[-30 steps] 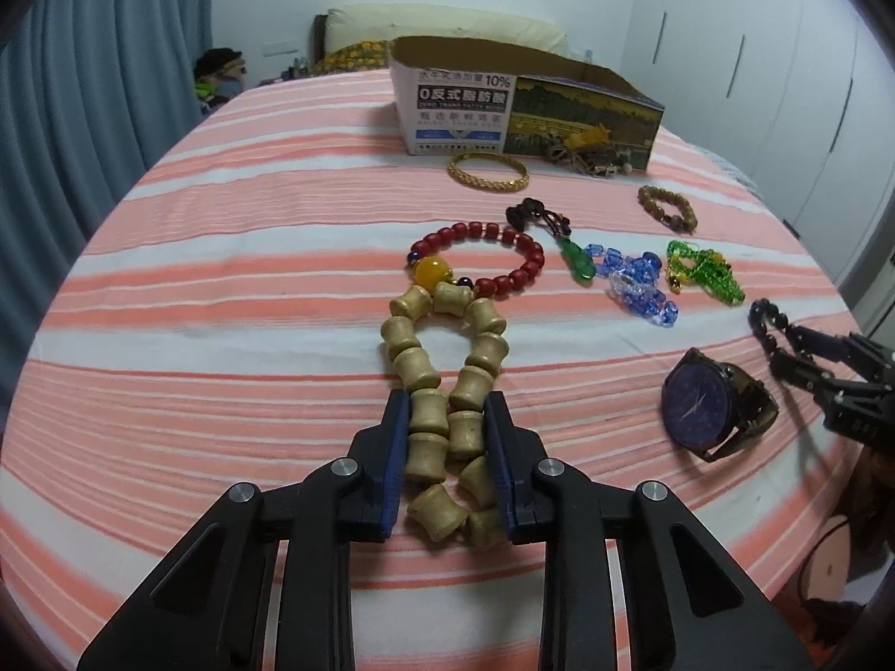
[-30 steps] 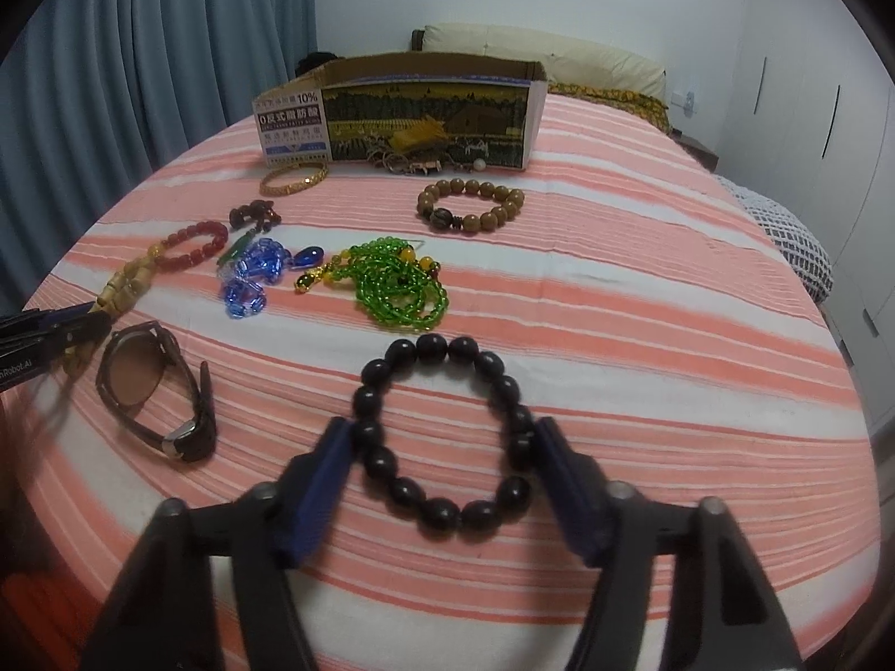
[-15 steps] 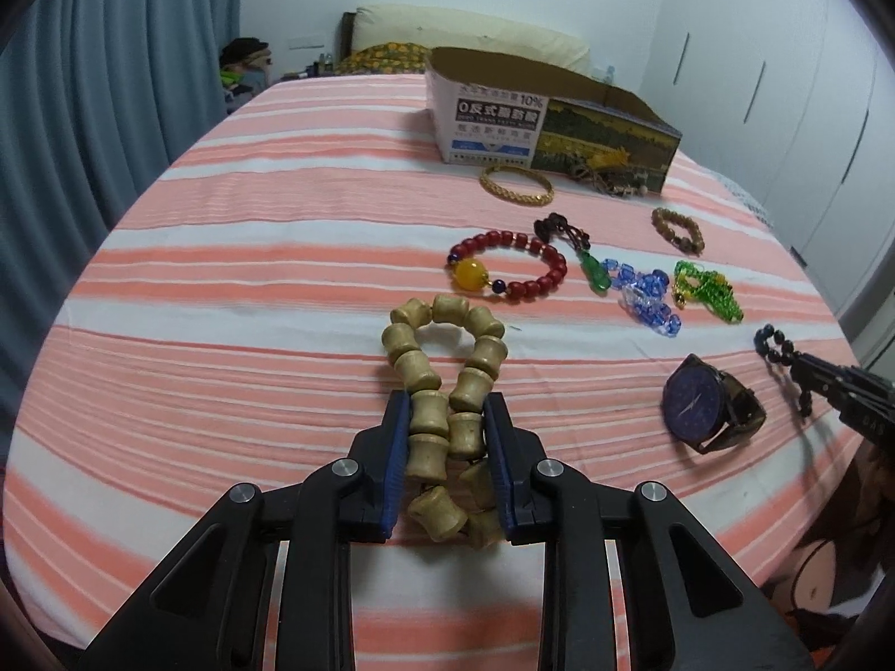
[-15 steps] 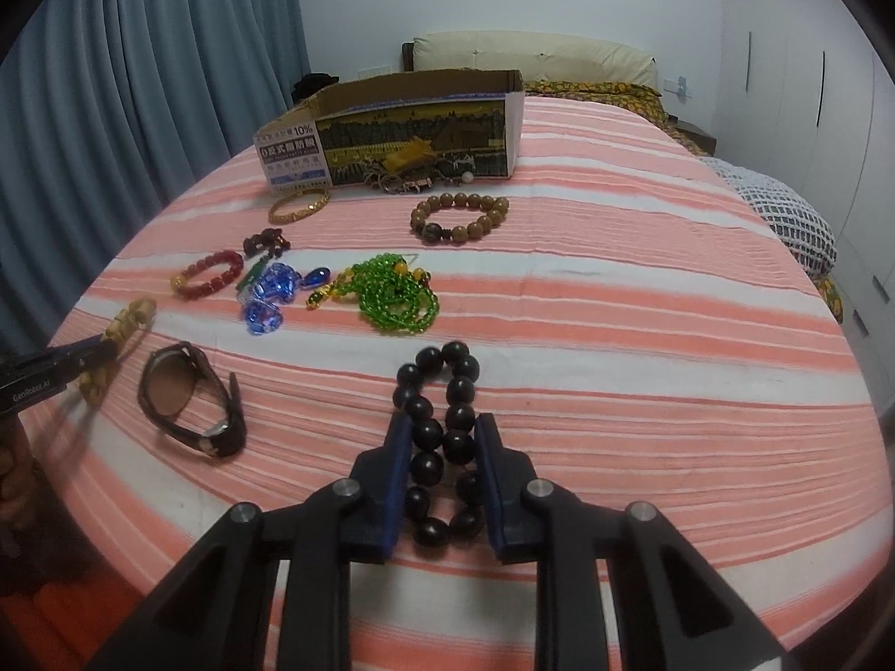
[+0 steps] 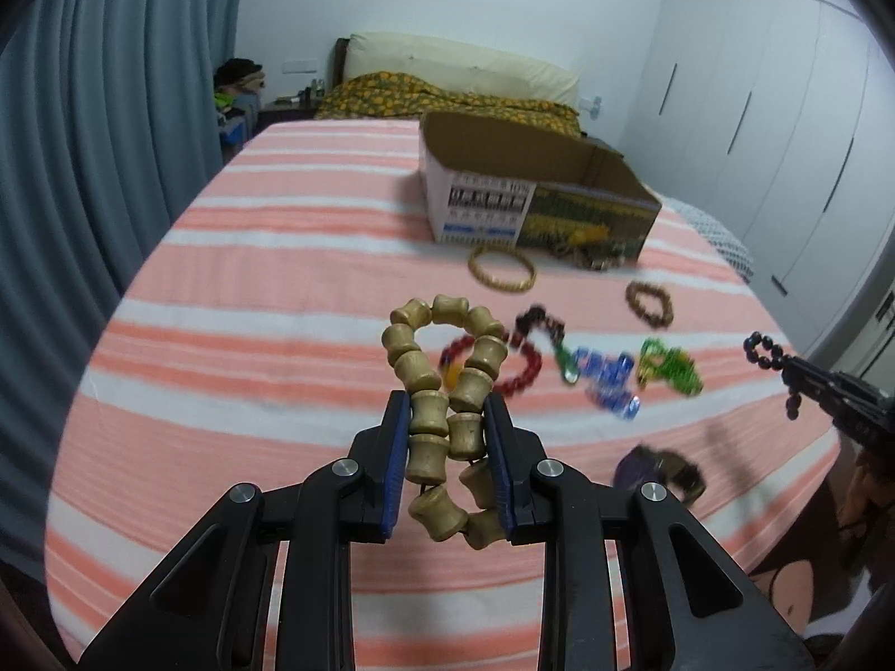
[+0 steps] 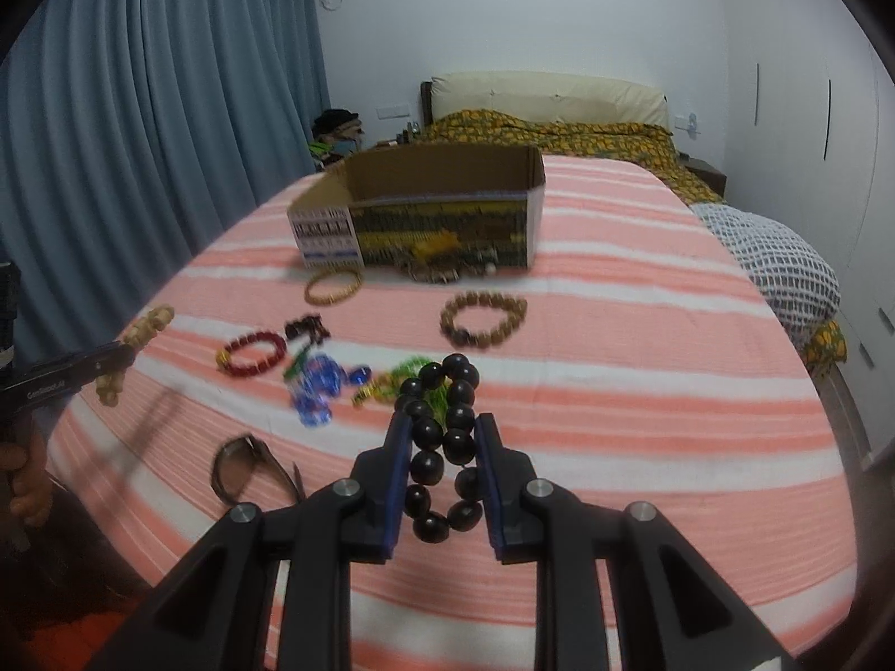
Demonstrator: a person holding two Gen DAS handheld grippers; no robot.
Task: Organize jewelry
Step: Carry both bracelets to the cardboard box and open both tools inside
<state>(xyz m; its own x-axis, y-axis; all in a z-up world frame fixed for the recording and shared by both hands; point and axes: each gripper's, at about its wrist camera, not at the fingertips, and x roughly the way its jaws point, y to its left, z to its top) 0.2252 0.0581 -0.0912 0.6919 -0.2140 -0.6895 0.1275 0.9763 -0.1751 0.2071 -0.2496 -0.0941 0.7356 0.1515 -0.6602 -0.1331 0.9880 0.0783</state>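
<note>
Two bracelets are off the bed: the left gripper (image 5: pixel 447 447) pinches the wooden bracelet (image 5: pixel 444 386) between its pads, the right gripper (image 6: pixel 443 464) clamps the black bracelet (image 6: pixel 444 442) likewise. Each loop sticks out past the fingertips and droops behind them. Carry both level over the box (image 6: pixel 442 223) ahead of the fingers, clear its near wall, then release inside.

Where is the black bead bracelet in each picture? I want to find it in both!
Left wrist view: the black bead bracelet is small at the far right edge, hanging from the right gripper.
Right wrist view: the bracelet is big at bottom centre, squeezed between the right gripper's blue pads.
Shared landmark: the cardboard box at the back of the striped bed.
</note>
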